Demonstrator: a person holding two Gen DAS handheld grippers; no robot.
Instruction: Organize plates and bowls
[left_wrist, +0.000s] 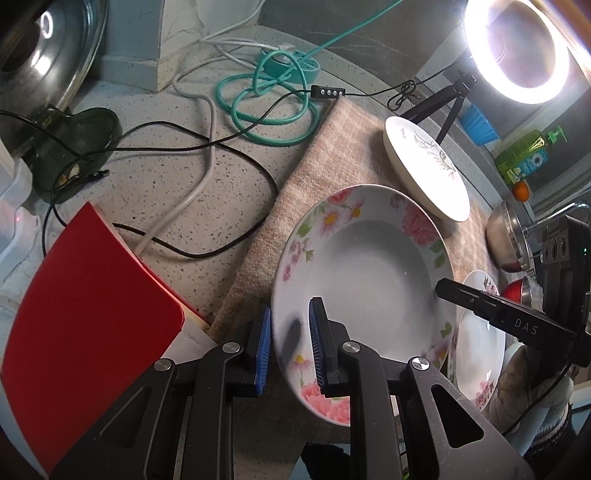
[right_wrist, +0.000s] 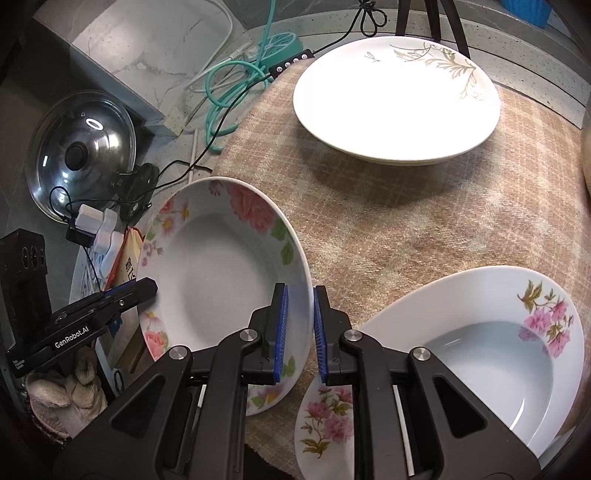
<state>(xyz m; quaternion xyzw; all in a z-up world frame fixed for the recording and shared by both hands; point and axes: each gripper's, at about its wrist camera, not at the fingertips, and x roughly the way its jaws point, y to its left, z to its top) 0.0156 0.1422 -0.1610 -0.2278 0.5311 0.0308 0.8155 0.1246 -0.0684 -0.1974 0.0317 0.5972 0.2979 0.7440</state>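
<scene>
A deep plate with pink flowers on its rim (left_wrist: 369, 266) (right_wrist: 221, 280) is lifted and tilted above the beige cloth. My left gripper (left_wrist: 290, 347) is shut on its near-left rim. My right gripper (right_wrist: 299, 332) is shut on its opposite rim; its finger shows in the left wrist view (left_wrist: 480, 302). A second flowered deep plate (right_wrist: 480, 354) (left_wrist: 480, 343) lies on the cloth to the right. A white plate with a leaf pattern (right_wrist: 395, 99) (left_wrist: 424, 170) rests at the far side of the cloth.
The beige checked cloth (right_wrist: 406, 221) covers the speckled counter (left_wrist: 166, 177). Cables and a teal power strip (left_wrist: 288, 62) lie at the back. A red notebook (left_wrist: 85, 306) is at the left, a pot lid (right_wrist: 81, 155) beyond it. A ring light (left_wrist: 524, 48), steel bowls (left_wrist: 506, 236) and a green bottle (left_wrist: 524, 155) stand right.
</scene>
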